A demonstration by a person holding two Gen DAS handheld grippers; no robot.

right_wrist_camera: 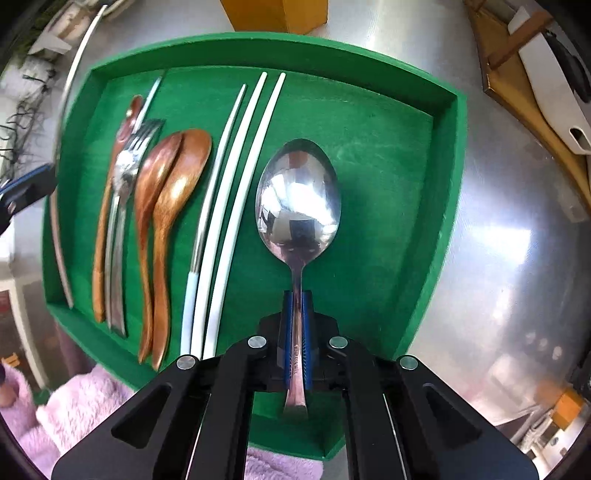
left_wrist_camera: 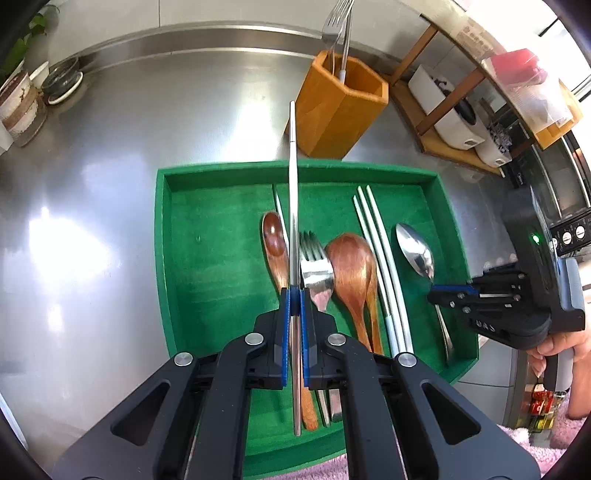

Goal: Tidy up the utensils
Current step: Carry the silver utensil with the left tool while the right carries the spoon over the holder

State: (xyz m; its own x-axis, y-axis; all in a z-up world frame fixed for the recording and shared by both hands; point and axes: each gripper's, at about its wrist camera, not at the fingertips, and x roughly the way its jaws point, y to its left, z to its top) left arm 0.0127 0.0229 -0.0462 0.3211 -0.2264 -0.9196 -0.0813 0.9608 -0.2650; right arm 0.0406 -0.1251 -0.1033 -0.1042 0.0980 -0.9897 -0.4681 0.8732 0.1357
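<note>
The green tray sits on the steel tabletop. In it lie two wooden spoons, a third smaller wooden spoon, one fork, three pale chopsticks and one metal spoon. The right gripper fingers clench the metal spoon's handle. The left gripper fingers clamp one metal chopstick above the tray. An orange holder behind it holds one spatula.
</note>
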